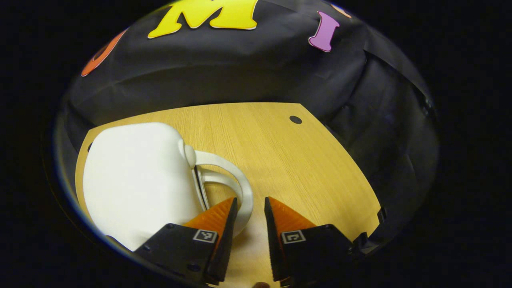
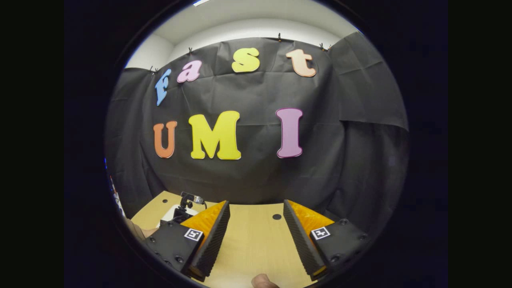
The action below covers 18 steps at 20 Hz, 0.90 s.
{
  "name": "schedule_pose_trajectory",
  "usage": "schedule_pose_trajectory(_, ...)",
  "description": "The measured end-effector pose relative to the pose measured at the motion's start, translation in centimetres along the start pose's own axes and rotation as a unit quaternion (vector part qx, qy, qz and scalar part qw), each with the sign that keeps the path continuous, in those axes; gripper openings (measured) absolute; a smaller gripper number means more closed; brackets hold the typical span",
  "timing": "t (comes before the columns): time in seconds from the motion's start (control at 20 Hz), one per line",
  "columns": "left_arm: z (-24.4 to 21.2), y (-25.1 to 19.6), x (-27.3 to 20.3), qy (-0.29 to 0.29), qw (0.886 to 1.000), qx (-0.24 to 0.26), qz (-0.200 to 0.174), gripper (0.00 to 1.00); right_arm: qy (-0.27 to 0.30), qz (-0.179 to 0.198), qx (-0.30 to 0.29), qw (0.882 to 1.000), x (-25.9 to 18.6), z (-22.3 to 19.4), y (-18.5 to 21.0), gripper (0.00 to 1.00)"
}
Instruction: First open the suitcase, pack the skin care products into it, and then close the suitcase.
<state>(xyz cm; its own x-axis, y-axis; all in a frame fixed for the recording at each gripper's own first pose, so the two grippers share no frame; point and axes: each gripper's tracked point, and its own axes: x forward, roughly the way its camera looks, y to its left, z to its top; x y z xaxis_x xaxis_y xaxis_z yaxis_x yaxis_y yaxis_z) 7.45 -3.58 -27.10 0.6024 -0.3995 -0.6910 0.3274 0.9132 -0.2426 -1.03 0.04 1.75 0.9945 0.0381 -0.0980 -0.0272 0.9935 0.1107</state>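
On the wooden table point(image 1: 280, 160), toward its left side as the left gripper view has it, lies the white suitcase point(image 1: 136, 180), a smooth rounded shell that looks closed, though its seam cannot be made out. From the suitcase's right side a white loop handle point(image 1: 236, 176) curves out over the tabletop, with a thin metal part at its root. Just beside that handle is the left gripper point(image 1: 251, 206): its fingers stand a little apart, with the outer curve of the handle passing in the gap between them, close to the left fingertip. Whether either finger touches the handle cannot be told; nothing is pinched. Beyond the suitcase, near the table's far right corner, a small dark round hole point(image 1: 295, 119) marks the board, and black cloth hangs behind and to the right of the table.

Seen from the right gripper view, the suitcase point(image 2: 173, 210) is a small white patch far off to the left on the table point(image 2: 256, 240), partly hidden by a dark device point(image 2: 186, 206) and a hand point(image 2: 146, 232) at the table's left edge. The right gripper point(image 2: 256, 208) is well apart from the suitcase, its fingers spread wide over bare wood, holding nothing. The dark hole point(image 2: 277, 217) lies between those fingers, farther off.
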Motion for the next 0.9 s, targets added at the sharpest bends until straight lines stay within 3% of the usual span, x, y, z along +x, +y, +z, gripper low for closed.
schedule_pose_trajectory(0.05,0.3,-0.4,-0.8,-0.007,1.000,-0.008,-0.002,0.67,-0.003,0.004,0.000,1.000,-0.1,0.2,0.6,0.79)
schedule_pose_trajectory(0.1,1.0,-0.7,-1.9,-0.022,1.000,-0.010,-0.003,0.61,-0.008,0.005,-0.003,1.000,-0.1,0.5,1.0,0.79)
schedule_pose_trajectory(0.15,1.9,-0.5,-3.2,-0.039,0.999,-0.007,0.002,0.74,-0.013,0.004,-0.008,1.000,-0.2,0.7,1.2,0.77)
schedule_pose_trajectory(0.25,4.0,0.1,-6.7,-0.082,0.996,0.012,0.027,0.84,-0.021,0.008,-0.013,1.000,-0.1,1.0,2.2,0.79)
schedule_pose_trajectory(0.4,7.6,1.0,-12.7,-0.171,0.982,0.052,0.068,0.86,-0.021,0.017,-0.013,1.000,0.6,0.8,4.2,0.80)
schedule_pose_trajectory(0.55,11.1,0.8,-19.2,-0.253,0.959,0.090,0.095,0.88,-0.024,0.026,-0.020,0.999,1.1,1.0,6.4,0.80)
schedule_pose_trajectory(0.7,12.2,1.6,-25.0,-0.309,0.940,0.079,0.126,0.89,-0.032,0.033,-0.035,0.998,1.4,1.1,8.5,0.79)
schedule_pose_trajectory(0.9,12.0,3.7,-29.3,-0.343,0.925,0.040,0.160,0.90,-0.042,0.040,-0.054,0.997,1.5,1.1,10.8,0.80)
